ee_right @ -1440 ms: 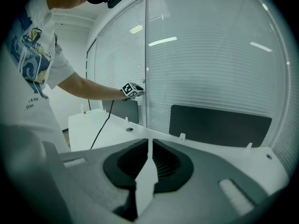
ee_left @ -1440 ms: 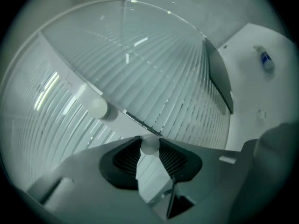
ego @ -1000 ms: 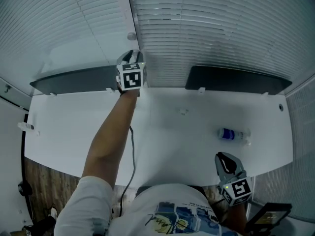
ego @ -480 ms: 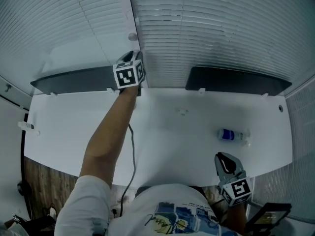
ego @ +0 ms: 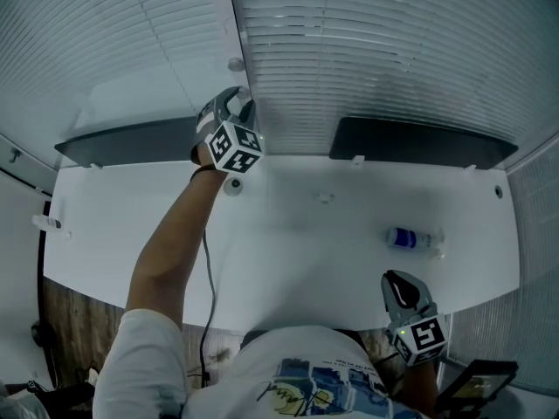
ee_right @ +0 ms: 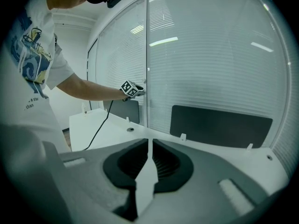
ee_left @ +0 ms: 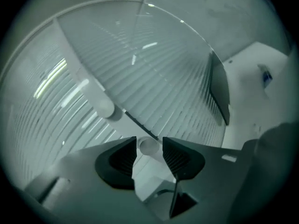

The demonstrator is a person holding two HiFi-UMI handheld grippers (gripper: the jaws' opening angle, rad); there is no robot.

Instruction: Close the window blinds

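The left tool [ego: 229, 105], its jaws just opened wide, straddles a round white knob [ee_left: 148, 147] just beside the window blinds [ego: 367, 51] without pinching it. If it closes off-centre, the knob could slip out and leave the slats unturned. The right tool [ego: 400, 291], narrow and empty, sits well apart from the blinds.

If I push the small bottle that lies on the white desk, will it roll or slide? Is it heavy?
The bottle lies on its side, so a push would probably roll it across the smooth desk rather than slide it. It looks like clear plastic, so it is likely light and not fragile. How full it is I cannot tell.
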